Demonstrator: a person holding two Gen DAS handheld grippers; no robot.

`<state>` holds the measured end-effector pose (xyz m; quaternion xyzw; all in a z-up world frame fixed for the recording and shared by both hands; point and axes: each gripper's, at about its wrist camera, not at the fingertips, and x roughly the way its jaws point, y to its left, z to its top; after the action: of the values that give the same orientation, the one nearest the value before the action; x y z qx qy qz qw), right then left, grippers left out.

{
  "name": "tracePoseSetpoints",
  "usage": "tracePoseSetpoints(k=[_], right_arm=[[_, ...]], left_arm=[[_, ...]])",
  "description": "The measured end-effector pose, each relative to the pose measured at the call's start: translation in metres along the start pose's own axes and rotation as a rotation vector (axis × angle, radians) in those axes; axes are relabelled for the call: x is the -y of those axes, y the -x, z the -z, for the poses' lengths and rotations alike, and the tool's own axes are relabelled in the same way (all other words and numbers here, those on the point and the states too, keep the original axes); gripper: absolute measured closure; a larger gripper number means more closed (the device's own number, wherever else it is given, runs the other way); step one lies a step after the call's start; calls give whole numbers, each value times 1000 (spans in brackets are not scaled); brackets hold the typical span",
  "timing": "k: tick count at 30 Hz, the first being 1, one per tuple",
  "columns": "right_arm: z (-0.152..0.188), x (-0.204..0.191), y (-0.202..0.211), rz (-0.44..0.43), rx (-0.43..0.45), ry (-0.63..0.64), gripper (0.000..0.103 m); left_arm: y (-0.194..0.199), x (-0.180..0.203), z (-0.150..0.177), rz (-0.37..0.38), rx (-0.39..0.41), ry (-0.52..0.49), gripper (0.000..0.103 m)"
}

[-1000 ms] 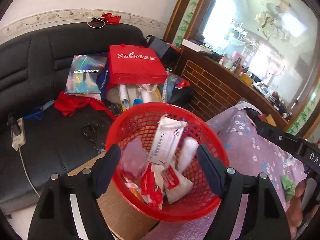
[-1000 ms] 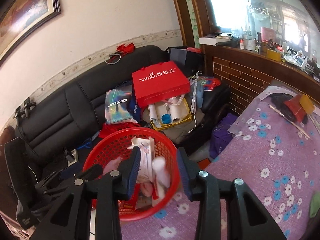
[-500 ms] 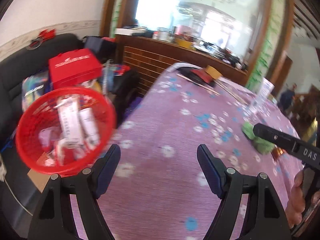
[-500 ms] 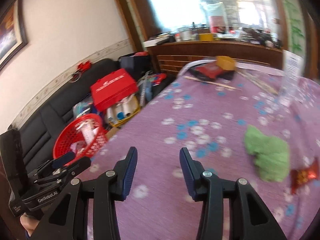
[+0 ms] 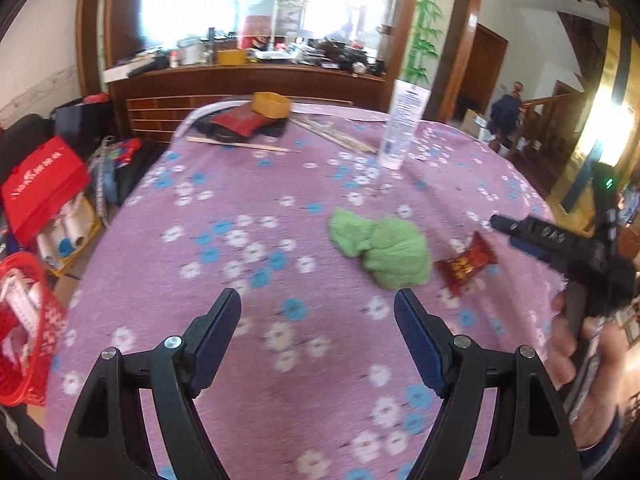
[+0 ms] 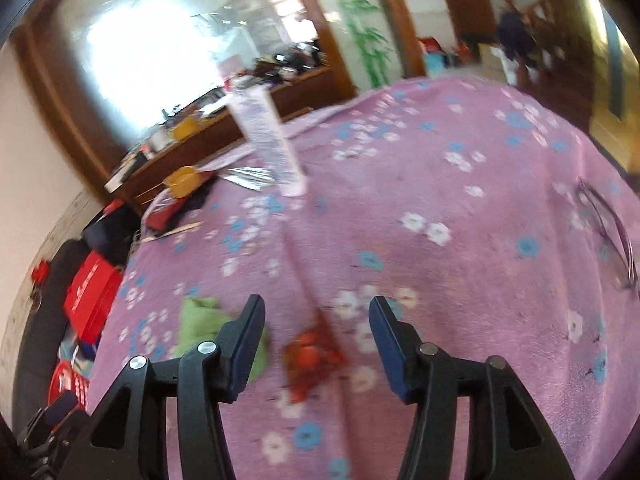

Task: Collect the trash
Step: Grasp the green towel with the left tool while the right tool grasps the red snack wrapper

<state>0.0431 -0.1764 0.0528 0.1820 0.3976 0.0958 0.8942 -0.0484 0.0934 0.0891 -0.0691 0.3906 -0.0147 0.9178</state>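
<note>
A purple floral tablecloth (image 5: 248,184) fills my view. At far left sits the red basket (image 5: 20,320); my left gripper (image 5: 318,320) gapes empty. The green cloth (image 5: 380,248) touches the red wrapper (image 5: 466,264), which lies between my right gripper's (image 6: 316,326) spread jaws.

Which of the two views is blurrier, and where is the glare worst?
Right wrist view: heavy motion blur, the red wrapper and green cloth smeared, the window blown out. Left wrist view: sharper, the same wrapper readable, glare at the window and the right edge.
</note>
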Motion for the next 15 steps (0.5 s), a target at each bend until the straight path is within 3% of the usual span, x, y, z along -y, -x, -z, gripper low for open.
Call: tracePoseSetpoints(k=[6, 11, 13, 15], right_arm=[[3, 22, -28, -88, -99, -68, 42], [14, 7, -46, -132, -163, -3, 43], [18, -1, -53, -115, -170, 40, 66], [19, -2, -54, -141, -168, 52, 71]], left_arm=[[-50, 29, -26, 71, -84, 74, 25], [-84, 41, -36, 42, -131, 91, 25], [-89, 42, -36, 35, -133, 102, 25], [-91, 41, -36, 37, -130, 112, 25]])
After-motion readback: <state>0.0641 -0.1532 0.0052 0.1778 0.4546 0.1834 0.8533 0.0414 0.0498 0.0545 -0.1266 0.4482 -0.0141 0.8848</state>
